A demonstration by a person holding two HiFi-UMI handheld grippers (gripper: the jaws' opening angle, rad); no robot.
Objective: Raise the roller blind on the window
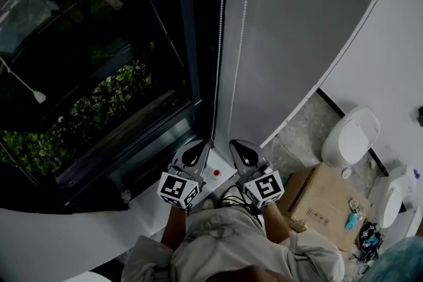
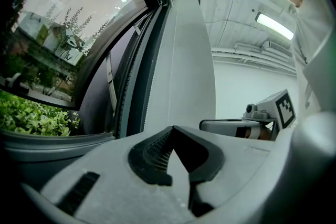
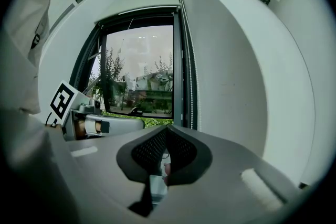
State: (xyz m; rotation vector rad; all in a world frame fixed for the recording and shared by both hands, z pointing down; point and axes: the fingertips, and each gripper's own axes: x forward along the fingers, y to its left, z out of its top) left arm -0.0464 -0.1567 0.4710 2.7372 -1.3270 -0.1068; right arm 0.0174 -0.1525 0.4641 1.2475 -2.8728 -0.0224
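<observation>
Roller blind chain (image 1: 221,23) beside window (image 1: 99,43); left hand-held gripper (image 1: 200,146), right hand-held gripper (image 1: 239,145) both closed.

A speckled stone floor (image 1: 297,135) carries a brown cardboard box (image 1: 320,198) by the wall, two white oval fixtures (image 1: 350,139) just beyond it and a dark tangle (image 1: 367,236) beside it, while the white sill (image 1: 142,205) holds a small red-dotted piece (image 1: 216,174).

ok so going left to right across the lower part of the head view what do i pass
green leafy plants behind the dark glass → left gripper → right gripper → brown cardboard box. The white oval toilet overlaps the box, so it is left out.
</observation>
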